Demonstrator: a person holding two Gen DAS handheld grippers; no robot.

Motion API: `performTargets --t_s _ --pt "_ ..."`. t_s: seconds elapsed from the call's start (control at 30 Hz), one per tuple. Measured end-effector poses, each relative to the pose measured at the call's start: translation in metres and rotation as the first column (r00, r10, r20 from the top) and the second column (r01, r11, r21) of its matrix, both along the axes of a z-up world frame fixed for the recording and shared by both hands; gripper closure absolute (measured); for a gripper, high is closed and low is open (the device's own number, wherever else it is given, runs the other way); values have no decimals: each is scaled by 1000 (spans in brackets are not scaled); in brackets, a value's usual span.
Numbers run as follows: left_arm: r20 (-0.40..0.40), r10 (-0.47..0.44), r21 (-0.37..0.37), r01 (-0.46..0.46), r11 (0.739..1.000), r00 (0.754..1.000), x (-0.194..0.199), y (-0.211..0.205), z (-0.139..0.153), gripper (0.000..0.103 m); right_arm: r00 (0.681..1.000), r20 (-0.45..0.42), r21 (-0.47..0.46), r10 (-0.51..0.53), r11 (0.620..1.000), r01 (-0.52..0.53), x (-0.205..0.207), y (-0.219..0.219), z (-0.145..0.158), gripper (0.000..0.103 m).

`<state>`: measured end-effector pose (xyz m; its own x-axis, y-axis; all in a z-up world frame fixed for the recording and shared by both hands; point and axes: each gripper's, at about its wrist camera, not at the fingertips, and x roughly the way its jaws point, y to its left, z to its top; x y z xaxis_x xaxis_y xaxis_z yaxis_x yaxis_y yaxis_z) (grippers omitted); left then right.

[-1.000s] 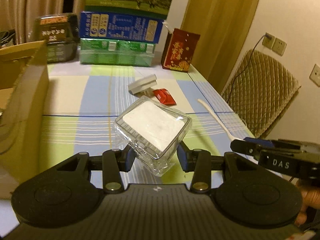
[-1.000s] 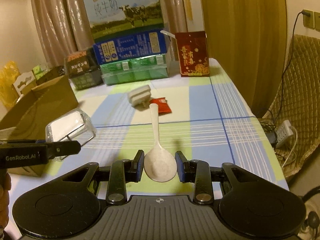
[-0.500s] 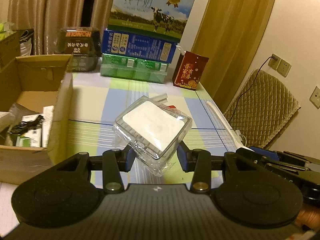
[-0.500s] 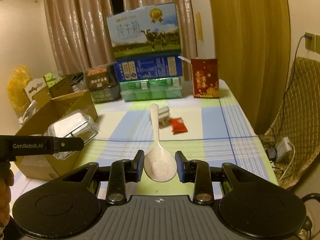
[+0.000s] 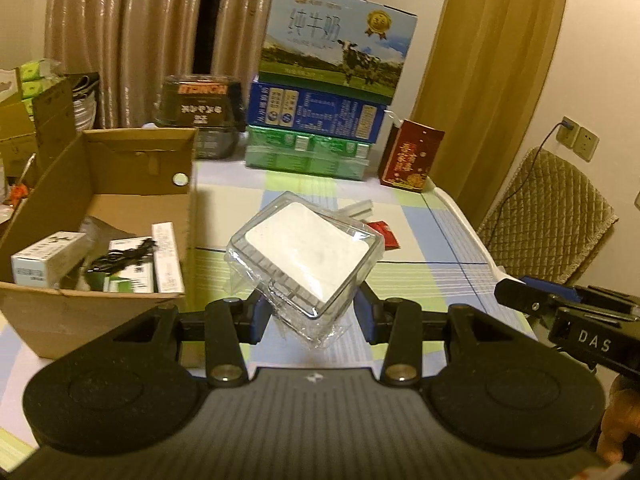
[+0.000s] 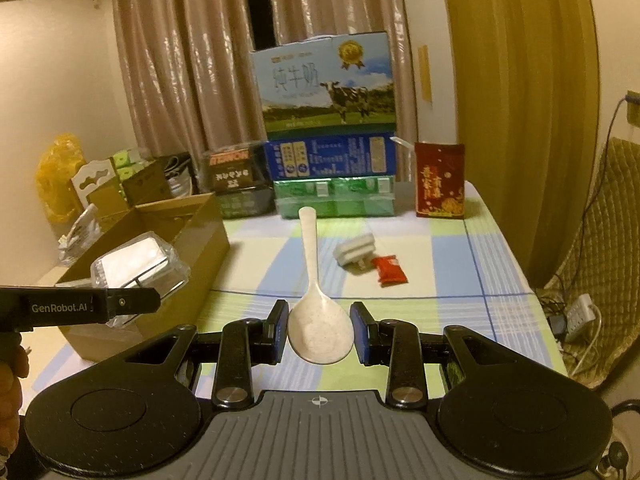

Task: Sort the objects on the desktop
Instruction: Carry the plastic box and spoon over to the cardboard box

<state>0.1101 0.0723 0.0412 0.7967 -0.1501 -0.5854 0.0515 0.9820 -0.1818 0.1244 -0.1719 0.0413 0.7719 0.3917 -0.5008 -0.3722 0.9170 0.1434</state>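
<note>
Clear plastic fills the middle of my left view: a lidded clamshell box (image 5: 306, 258) with something flat and white inside, tilted on one corner and pinched between the blue pads of my left gripper (image 5: 312, 314), which is clamped on it. From the right view the same box hangs above the near corner of the cardboard carton (image 6: 200, 236), lifted off the table.

That carton (image 5: 120, 168) sits open on the left side of the checked tablecloth (image 5: 420, 280). Inside it I can see a small white packet (image 5: 44, 258), a tall narrow white box (image 5: 168, 258) standing on edge, a green-and-white box (image 5: 132, 278) and a tangle of black cord (image 5: 120, 256) lying over them; the far part of its floor is bare cardboard.

My right gripper (image 6: 320, 332) is closed on the bowl of a pale speckled spoon (image 6: 316, 308), whose handle points away from me towards the back of the table.

On the cloth, well apart from the carton, lie a white plug adapter (image 6: 356, 250) and, just beside it, a small red sachet (image 6: 390, 272). At the far edge stand a stack of milk cartons (image 6: 330, 120), a dark box (image 6: 232, 172) and a red gift bag (image 6: 440, 180).
</note>
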Motion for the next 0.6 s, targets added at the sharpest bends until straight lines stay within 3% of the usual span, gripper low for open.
performTargets --t_s 0.6 --pt "10 129 46 -129 991 992 -32 75 4 65 992 14 -5 128 992 -128 -1 65 8 73"
